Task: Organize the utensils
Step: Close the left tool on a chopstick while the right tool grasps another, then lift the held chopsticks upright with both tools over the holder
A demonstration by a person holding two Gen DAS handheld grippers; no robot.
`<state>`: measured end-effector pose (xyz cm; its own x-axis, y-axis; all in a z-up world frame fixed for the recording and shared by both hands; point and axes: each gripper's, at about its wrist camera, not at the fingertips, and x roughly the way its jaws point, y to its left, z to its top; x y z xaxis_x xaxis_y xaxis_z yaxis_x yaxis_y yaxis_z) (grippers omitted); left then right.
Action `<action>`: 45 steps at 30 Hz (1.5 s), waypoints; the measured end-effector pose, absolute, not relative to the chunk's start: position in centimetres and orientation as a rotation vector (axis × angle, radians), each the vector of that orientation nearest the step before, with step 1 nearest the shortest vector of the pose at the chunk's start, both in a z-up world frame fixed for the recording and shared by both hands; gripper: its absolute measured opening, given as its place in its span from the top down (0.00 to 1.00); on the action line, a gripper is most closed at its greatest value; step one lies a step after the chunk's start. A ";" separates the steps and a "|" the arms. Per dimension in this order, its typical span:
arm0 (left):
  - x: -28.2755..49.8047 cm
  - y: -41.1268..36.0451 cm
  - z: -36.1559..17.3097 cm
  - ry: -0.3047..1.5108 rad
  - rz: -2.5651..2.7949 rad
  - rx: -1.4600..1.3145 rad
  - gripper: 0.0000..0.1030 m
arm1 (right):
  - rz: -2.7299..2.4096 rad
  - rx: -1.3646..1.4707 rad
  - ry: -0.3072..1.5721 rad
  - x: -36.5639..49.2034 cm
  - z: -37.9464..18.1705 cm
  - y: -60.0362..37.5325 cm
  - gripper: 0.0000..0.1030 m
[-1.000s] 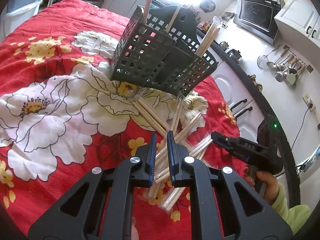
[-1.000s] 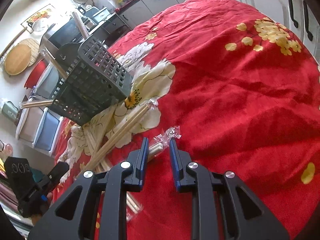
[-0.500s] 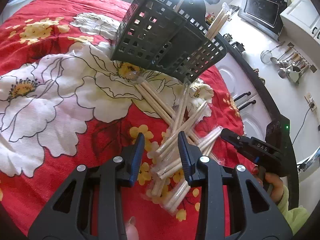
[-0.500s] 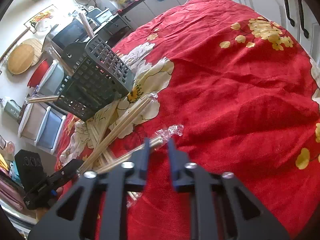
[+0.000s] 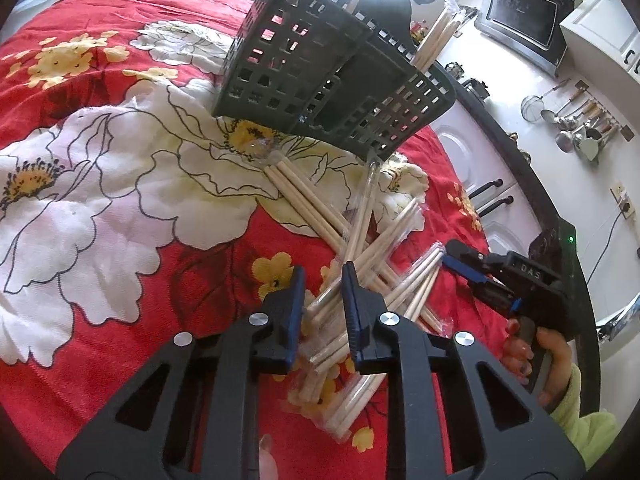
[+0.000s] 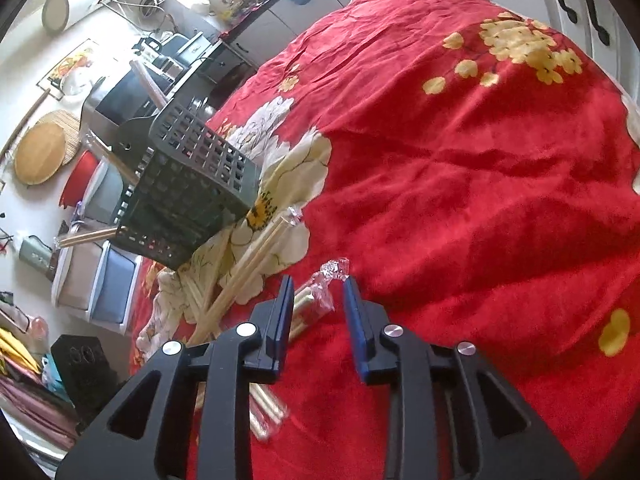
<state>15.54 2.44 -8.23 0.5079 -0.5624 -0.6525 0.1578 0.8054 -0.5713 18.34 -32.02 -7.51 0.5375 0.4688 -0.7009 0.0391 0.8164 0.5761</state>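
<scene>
A pile of wooden chopsticks in clear wrappers (image 5: 360, 248) lies on the red flowered cloth in front of a dark green slotted utensil basket (image 5: 328, 80), which holds a few chopsticks upright. My left gripper (image 5: 323, 276) is open, its jaws on either side of wrapped chopsticks near the pile's near end. My right gripper (image 6: 316, 294) is open over the wrapper end of a chopstick pack (image 6: 316, 300); it also shows in the left wrist view (image 5: 468, 264). The basket (image 6: 188, 188) and pile (image 6: 240, 272) show in the right wrist view.
The red cloth (image 6: 460, 180) covers the whole table. White cabinets with dark handles (image 5: 488, 200) stand beyond the table's edge. A microwave (image 5: 520, 16) and hanging ladles (image 5: 576, 128) are on the far wall. Storage bins (image 6: 100, 280) stand on the floor.
My left gripper has opened and moved down and forward over the chopstick pile. My right gripper has opened wider and moved in over the wrapped pack.
</scene>
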 end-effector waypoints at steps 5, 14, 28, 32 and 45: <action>15.5 2.5 -7.9 0.936 -0.450 -0.478 0.89 | 0.269 0.561 0.983 19.4 -7.7 -31.7 0.84; 15.4 3.5 -6.3 0.889 -0.448 -0.495 1.00 | 0.293 0.536 0.935 20.3 -6.3 -31.6 0.96; 14.1 3.5 -7.1 0.947 -0.503 -0.446 0.79 | 0.394 0.452 0.771 19.4 -0.5 -30.3 0.97; 13.9 2.9 -7.6 0.962 -0.519 -0.429 0.78 | 0.430 0.430 0.725 19.1 1.7 -29.8 0.97; 13.5 2.2 -6.8 0.937 -0.515 -0.389 0.99 | 0.510 0.356 0.629 18.5 6.9 -27.4 0.98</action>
